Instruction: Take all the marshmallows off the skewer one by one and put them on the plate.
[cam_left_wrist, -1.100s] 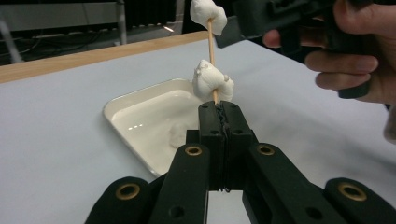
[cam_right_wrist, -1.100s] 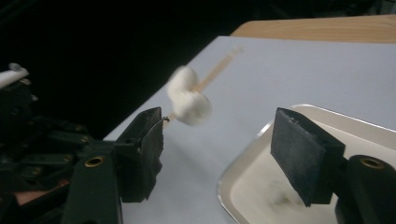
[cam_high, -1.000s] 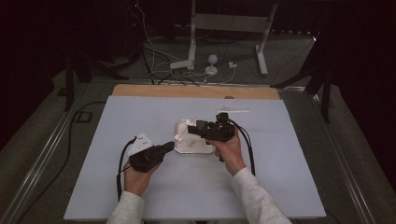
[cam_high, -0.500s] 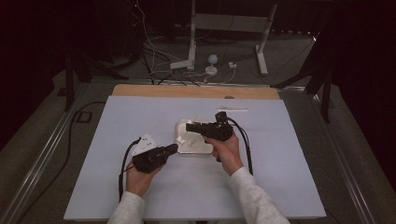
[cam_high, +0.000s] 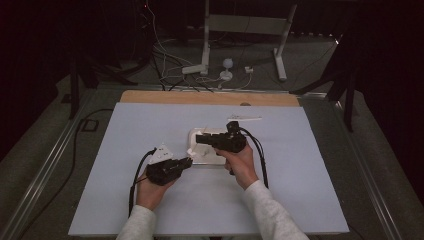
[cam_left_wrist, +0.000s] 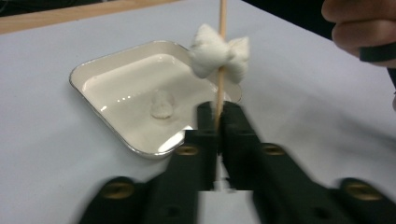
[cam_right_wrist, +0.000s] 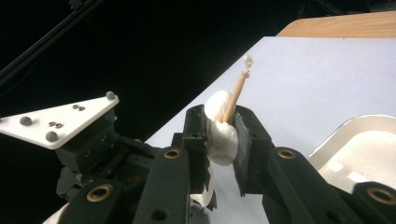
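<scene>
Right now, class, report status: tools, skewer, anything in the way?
Left tool shut on skewer. Right tool shut on marshmallow, threaded on skewer. Tray below, nothing blocking.

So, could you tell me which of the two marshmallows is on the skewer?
The marshmallow pierced by the skewer above the tray; the other marshmallow lies loose in the tray.

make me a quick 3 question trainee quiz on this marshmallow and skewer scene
1. True or false: the left gripper is shut on the wooden skewer.
2. What do the right gripper's jaws squeeze? A) marshmallow B) dish C) cable
3. What lies in the white dish on the table?

Key:
1. True
2. A, with the skewer run through it
3. One small pale piece, likely another marshmallow
</scene>
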